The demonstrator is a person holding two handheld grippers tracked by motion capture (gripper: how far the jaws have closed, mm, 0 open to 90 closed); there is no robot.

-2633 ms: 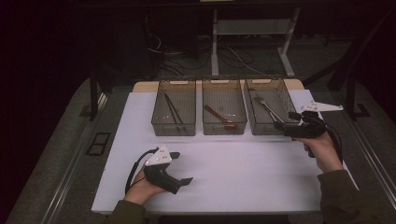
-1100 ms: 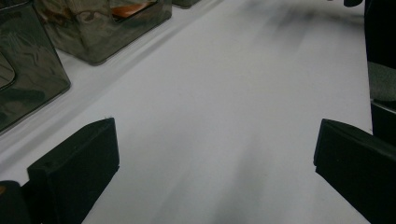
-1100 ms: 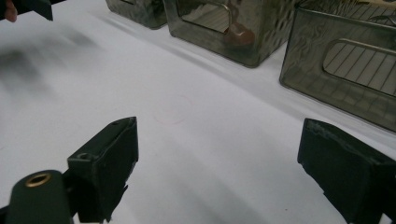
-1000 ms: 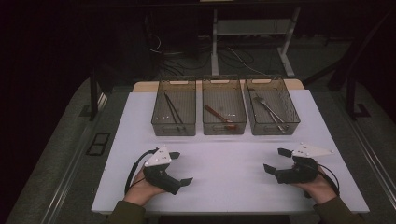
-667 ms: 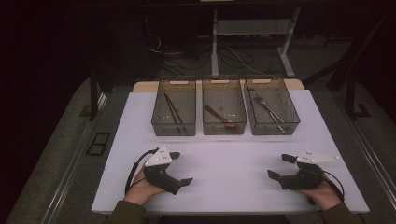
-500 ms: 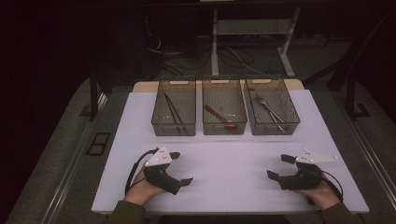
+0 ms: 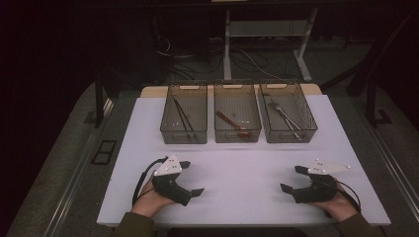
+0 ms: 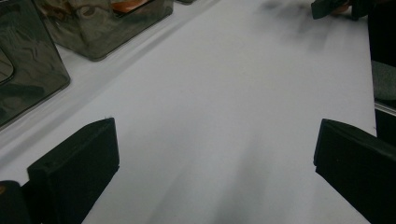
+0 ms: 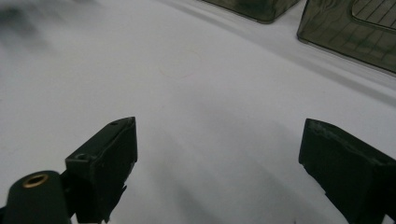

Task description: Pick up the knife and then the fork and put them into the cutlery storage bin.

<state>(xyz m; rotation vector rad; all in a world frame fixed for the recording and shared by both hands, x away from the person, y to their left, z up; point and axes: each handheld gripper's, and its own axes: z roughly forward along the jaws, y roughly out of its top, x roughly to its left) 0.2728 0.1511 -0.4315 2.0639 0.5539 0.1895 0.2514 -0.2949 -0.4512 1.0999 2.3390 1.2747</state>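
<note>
Left gripper [image 7: 190, 177] and right gripper [image 7: 292, 178] rest low on the white tabletop [image 7: 242, 173], near its front edge, well apart, jaws spread wide, empty. Beyond: three smoky clear plastic bins [image 7: 237, 118] holding utensils.

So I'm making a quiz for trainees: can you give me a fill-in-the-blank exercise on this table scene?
1. At the far side of the white table stand ____ clear bins in a row.
2. The reddish-brown tool lies in the ____ bin of the row.
3. The left claw and the right claw both have their jaws ____.
4. Between the jaws of each claw there is ____.

Missing words: three; middle; open; nothing
</note>
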